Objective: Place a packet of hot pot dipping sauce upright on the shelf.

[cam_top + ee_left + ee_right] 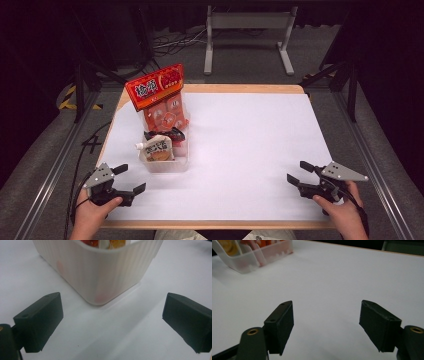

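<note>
A: State the position of the bin [167, 162].

B: It stands on the white sheet [250, 150], left of centre. Three packs stand upright in it: a tall red pack [160, 95] at the back, a dark wrapper [165, 134] in the middle, a pouch [156, 149] at the front. The walls likely keep them upright.

A: Left gripper [127, 179]?

B: Near the bin's front corner, apart from it. Jaws spread, holding nothing. In the left gripper view the bin corner [100, 277] lies ahead between the jaws, which suggests a line-up for a reach.

A: Right gripper [299, 172]?

B: Well apart, at the sheet's right edge. Jaws spread, empty, over bare sheet; judged to be parked clear of the left side's work.
</note>
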The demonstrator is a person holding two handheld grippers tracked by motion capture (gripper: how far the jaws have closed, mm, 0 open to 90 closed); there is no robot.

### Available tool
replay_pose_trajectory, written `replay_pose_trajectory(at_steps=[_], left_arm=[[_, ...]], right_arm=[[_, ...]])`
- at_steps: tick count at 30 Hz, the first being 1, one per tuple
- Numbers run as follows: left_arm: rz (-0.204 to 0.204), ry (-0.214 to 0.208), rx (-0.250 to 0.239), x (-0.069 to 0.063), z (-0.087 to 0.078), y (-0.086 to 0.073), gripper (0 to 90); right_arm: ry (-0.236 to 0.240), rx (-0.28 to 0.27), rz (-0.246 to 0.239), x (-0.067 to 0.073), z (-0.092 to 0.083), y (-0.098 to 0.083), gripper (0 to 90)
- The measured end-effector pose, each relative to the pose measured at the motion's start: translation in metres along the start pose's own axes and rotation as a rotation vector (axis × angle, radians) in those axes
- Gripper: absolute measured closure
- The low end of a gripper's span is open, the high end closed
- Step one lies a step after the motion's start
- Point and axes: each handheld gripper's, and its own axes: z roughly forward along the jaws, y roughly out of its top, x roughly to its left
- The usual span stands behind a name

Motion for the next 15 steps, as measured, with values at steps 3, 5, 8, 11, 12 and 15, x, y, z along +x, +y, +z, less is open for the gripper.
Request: replay_pose_trajectory(at_steps=[3, 5, 8, 11, 12, 15], left_arm=[[-0.013, -0.001, 0.018, -0.001, 0.004, -0.002, 4.3], [-0.008, 0.013, 0.041, -0.001, 0.006, -0.002, 4.4], [-0.015, 0.022, 0.059, 0.0, 0.007, -0.003, 4.5], [-0.02, 0.024, 0.061, 0.0, 0.008, -0.003, 4.5], [-0.021, 0.023, 0.06, 0.0, 0.008, -0.003, 4.5], [-0.02, 0.027, 0.057, 0.0, 0.009, -0.003, 4.5]], right_arm=[[0.009, 0.025, 0.01, 0.001, 0.005, -0.004, 28.3], [0.003, 0.044, -0.006, 0.002, 0.008, -0.007, 28.3], [0.008, 0.068, 0.002, 0.002, 0.011, -0.009, 28.2], [0.003, 0.088, 0.009, 0.002, 0.012, -0.01, 28.0], [0.003, 0.087, 0.009, 0.001, 0.012, -0.01, 27.9], [0.005, 0.084, 0.012, 0.001, 0.012, -0.01, 27.6]])
